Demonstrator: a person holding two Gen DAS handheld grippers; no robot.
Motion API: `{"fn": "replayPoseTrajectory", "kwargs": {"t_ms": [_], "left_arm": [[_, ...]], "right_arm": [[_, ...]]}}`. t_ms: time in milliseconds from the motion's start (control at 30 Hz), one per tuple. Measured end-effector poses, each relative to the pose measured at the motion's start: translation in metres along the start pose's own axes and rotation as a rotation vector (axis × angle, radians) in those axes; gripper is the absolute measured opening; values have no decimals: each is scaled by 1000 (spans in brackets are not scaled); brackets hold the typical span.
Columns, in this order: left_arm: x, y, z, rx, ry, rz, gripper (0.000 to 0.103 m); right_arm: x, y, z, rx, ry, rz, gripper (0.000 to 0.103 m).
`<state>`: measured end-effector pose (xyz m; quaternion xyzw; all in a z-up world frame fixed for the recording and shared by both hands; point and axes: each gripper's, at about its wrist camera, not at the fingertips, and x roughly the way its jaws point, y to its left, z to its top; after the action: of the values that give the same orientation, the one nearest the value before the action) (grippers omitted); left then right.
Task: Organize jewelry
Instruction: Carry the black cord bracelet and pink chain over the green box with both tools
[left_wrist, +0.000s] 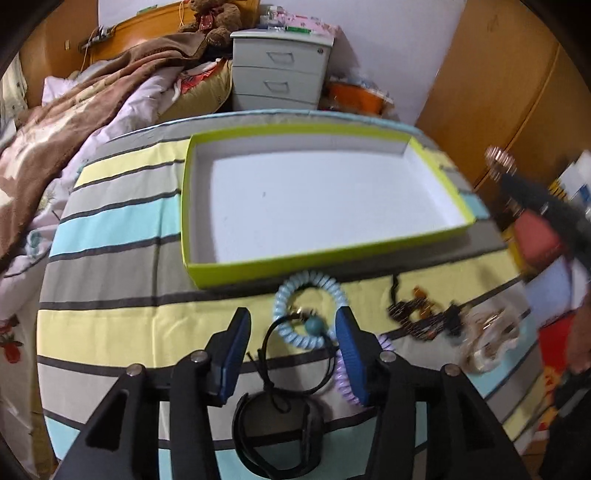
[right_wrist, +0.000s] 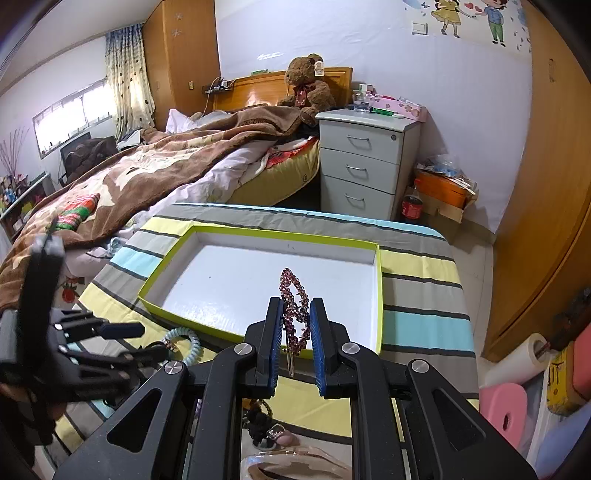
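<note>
A shallow lime-green box (left_wrist: 436, 162) (right_wrist: 379, 295) with a white inside lies on the striped table. My left gripper (left_wrist: 293, 321) is open, low over a pale blue spiral hair tie (left_wrist: 317, 280) with a teal bead (left_wrist: 313, 325) and a black cord (left_wrist: 269, 347). A purple spiral tie (left_wrist: 345, 384) lies by its right finger. My right gripper (right_wrist: 295, 310) is shut on a pink rhinestone hair clip (right_wrist: 293, 295) held above the box's near edge; it shows blurred in the left wrist view (left_wrist: 500, 160).
Dark beaded jewelry (left_wrist: 421, 314) and a pale clip (left_wrist: 491, 339) lie right of the left gripper. A black band (left_wrist: 277, 435) lies under it. A bed (right_wrist: 147, 166), a grey drawer unit (right_wrist: 365, 162) and wooden wardrobe (right_wrist: 546, 221) surround the table.
</note>
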<state>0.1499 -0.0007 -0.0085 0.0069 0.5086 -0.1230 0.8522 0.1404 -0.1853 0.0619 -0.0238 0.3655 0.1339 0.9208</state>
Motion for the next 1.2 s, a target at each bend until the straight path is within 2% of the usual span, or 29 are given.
{"fn": "replayPoseTrajectory", "kwargs": {"t_ms": [67,167,333,467,667,1200], "left_arm": [[3,-7,-4,39,-4,37,50],[11,-7,-3,34,29,38,50],[14,-8,-2,36,27,37,49],[14,-10,1,45,26,39,25],[9,-12,0,56,8,42,11],[-23,-5,9,12,-89,9,10]], "right_arm": [[-1,0,-1,0,0,-2,15],[-1,-1,-1,2,0,-1,15],[-1,-2,-2,7,2,-5,15],[-2,-3,-3,11,3,-5,15],[-1,-4,-3,17,6,-8,15],[-8,-4,4,15,-16,-20,15]]}}
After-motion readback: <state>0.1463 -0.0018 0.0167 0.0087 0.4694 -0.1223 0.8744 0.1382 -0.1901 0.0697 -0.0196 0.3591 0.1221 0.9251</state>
